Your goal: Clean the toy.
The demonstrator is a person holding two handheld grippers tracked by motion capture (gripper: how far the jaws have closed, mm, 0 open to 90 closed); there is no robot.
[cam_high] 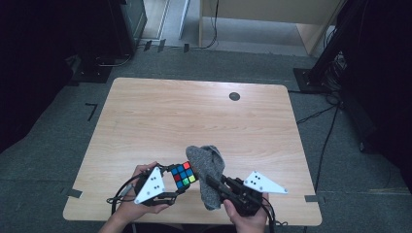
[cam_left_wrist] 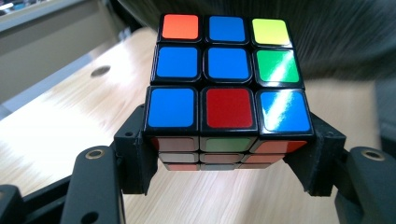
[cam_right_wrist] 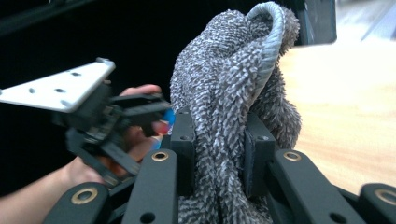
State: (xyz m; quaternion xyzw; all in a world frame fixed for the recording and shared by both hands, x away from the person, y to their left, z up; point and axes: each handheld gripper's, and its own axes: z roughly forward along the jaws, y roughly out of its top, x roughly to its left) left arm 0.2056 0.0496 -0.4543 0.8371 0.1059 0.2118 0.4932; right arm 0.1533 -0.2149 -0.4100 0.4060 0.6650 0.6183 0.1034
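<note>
Jaws clamp cube, cloth.

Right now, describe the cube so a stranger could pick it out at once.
Start at the wooden table and go to its near edge, where two hand-held grippers meet. The left gripper has its jaws clamped on the puzzle cube, right beside the grey cloth in the right gripper. The cube is the one hard, glossy thing there, tiled in mostly blue squares with red, orange, green and yellow.
</note>
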